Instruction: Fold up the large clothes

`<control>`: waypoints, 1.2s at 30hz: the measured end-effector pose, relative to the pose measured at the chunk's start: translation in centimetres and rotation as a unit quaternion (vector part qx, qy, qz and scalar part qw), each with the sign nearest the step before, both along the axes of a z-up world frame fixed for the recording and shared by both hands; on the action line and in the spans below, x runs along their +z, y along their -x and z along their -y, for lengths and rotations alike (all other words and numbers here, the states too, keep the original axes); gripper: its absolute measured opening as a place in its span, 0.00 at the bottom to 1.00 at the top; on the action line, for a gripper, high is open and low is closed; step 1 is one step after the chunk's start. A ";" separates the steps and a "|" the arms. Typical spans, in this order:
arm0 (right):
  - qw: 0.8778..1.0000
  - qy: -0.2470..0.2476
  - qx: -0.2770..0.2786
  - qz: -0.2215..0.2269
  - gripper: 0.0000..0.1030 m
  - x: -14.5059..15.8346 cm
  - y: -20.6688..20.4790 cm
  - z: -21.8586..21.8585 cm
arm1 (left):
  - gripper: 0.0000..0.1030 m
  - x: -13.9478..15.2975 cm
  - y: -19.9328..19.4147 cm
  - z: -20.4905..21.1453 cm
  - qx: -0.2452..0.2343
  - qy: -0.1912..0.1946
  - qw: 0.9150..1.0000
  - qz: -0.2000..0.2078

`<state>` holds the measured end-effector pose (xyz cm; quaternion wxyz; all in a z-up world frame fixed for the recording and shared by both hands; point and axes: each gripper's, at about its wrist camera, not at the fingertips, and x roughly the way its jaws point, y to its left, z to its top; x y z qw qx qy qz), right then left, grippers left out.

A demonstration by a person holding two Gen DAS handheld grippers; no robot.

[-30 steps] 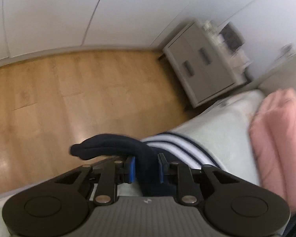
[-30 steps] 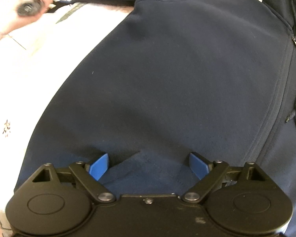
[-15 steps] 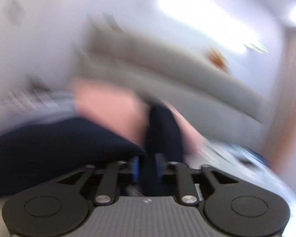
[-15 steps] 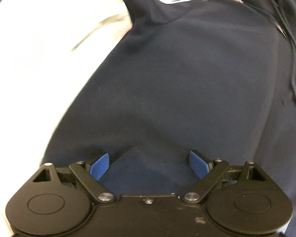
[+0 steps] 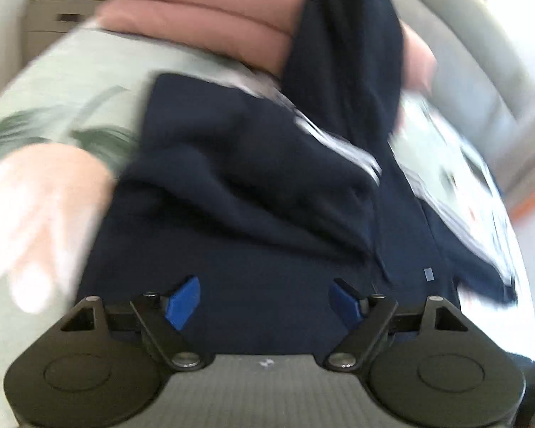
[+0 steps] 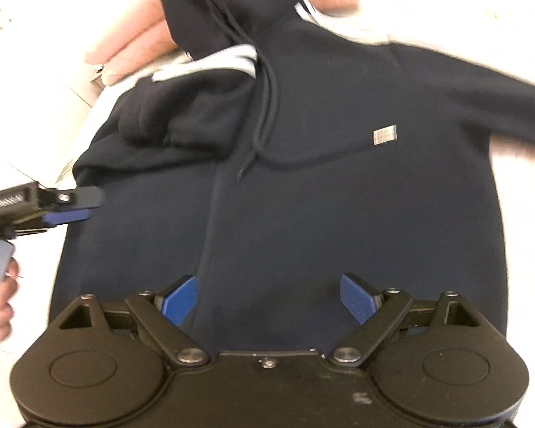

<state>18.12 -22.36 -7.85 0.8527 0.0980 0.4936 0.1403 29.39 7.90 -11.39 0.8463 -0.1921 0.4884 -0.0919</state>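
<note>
A navy hoodie (image 6: 321,185) with white-striped sleeves lies flat on the bed, zipper side up. Its left sleeve (image 6: 182,107) lies folded across the chest; the other sleeve (image 6: 481,82) stretches out to the right. The hoodie (image 5: 253,214) fills the left wrist view, blurred. My left gripper (image 5: 265,301) is open and empty just above the body fabric; it also shows from the side in the right wrist view (image 6: 71,207). My right gripper (image 6: 269,297) is open and empty over the lower body of the hoodie.
Pink pillows (image 5: 203,10) lie stacked at the head of the bed, partly under the hood. The pale floral bedsheet (image 5: 53,100) surrounds the hoodie. A grey bedside cabinet (image 5: 53,25) stands at the far left. A grey headboard (image 5: 481,46) runs along the right.
My left gripper carried the sleeve across the body, opened and let it go; the sleeve now lies on the chest. My right gripper pulled back, so more of the hoodie shows.
</note>
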 end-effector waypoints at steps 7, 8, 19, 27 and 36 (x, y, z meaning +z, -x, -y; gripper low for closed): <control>0.987 0.152 0.051 0.025 1.00 -3.2 1.2 -5.0 | 0.79 -1.1 -1.8 -5.5 0.053 -0.085 0.995 0.016; 0.985 0.161 0.045 0.041 1.00 -3.4 1.8 -5.2 | 0.77 -1.8 -2.1 -5.8 0.046 -0.084 0.995 0.005; 0.993 0.059 0.063 0.087 0.98 3.3 -6.3 -8.0 | 0.48 -2.6 -3.7 -6.9 0.055 -0.025 0.996 0.073; 0.973 0.111 0.158 0.130 0.98 2.9 -13.5 -18.8 | 0.13 -4.5 1.2 -7.1 0.056 -0.036 0.993 0.096; 0.946 0.202 0.128 0.220 0.10 -0.8 -15.0 -22.5 | 0.16 -4.1 1.0 -8.1 0.053 -0.026 0.995 0.081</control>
